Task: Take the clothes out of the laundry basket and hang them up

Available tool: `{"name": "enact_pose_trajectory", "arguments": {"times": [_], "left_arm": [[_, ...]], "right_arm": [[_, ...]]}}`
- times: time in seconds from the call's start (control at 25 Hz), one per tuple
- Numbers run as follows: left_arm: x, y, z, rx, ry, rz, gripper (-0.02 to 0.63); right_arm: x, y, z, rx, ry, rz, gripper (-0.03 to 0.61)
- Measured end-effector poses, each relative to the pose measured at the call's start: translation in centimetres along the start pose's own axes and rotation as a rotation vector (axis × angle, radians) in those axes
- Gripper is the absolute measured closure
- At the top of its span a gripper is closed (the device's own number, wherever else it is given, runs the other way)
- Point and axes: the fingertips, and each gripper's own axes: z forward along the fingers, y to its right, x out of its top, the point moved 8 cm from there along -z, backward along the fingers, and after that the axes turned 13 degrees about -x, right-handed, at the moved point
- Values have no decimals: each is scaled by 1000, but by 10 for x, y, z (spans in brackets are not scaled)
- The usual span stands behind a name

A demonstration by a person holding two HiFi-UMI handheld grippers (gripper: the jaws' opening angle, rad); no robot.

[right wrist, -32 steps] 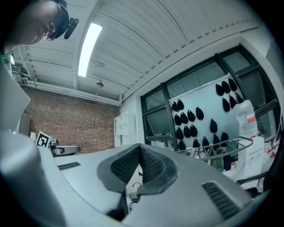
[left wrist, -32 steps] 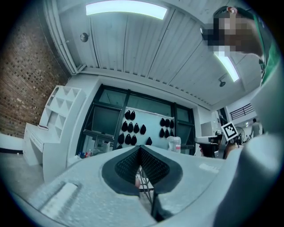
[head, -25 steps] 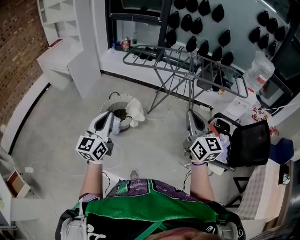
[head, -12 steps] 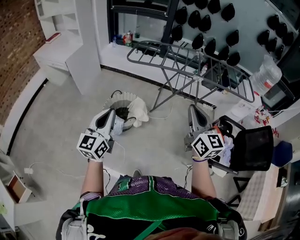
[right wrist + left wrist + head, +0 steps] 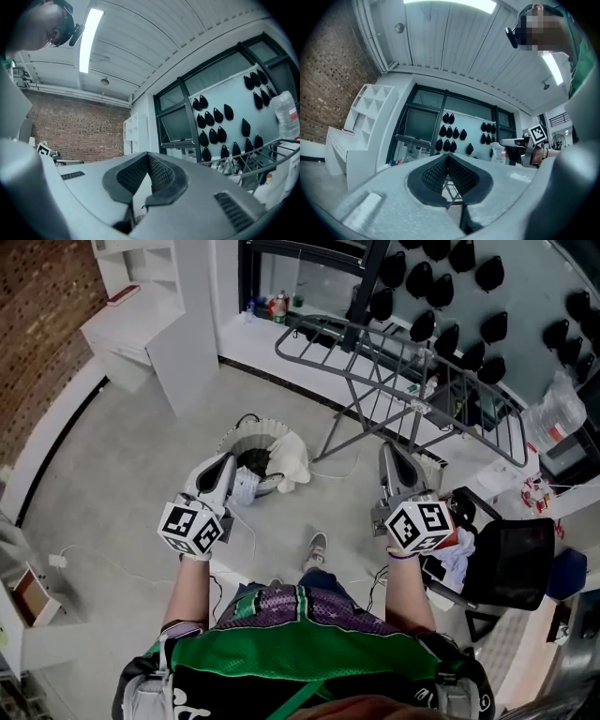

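On the grey concrete floor (image 5: 122, 474) ahead of the person stands the white round laundry basket (image 5: 246, 441). A dark garment (image 5: 255, 463) lies inside it, and a white cloth (image 5: 292, 457) hangs over its right rim. The grey metal drying rack (image 5: 394, 357) stands beyond it, to the right.

Compared with a second ago, both hands have carried forward. In the head view the tips of the left gripper (image 5: 225, 465) now overlap the basket's near rim, where before they sat just short of it. The right gripper (image 5: 390, 450) now reaches the foot of the rack's legs. A grey shoe (image 5: 317, 549) has stepped out further in front of the body, between the two arms. The black office chair (image 5: 514, 559) has slid towards the lower right corner.

Each gripper's own view shows its ribbed pads pressed together at the tips with nothing caught between them, the same as before. No garment has been lifted from the basket yet.
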Motion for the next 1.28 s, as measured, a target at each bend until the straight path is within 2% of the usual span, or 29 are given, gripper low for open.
{"name": "enact_pose_trajectory", "arguments": {"times": [0.36, 0.52, 0.68, 0.84, 1.08, 1.28], "left_arm": [[5, -46, 59, 121, 39, 44, 597], [9, -68, 91, 178, 30, 83, 595], [16, -81, 114, 222, 36, 112, 595], [15, -84, 116, 217, 18, 101, 595], [9, -83, 103, 204, -11, 88, 595], [0, -87, 98, 206, -24, 75, 595]], "right_arm": [[5, 17, 136, 183, 42, -17, 578], [8, 23, 195, 264, 41, -41, 578], [7, 30, 231, 310, 22, -48, 578], [-1, 27, 242, 321, 5, -61, 574], [-23, 12, 240, 325, -47, -69, 406], [-39, 10, 240, 323, -73, -97, 385]]}}
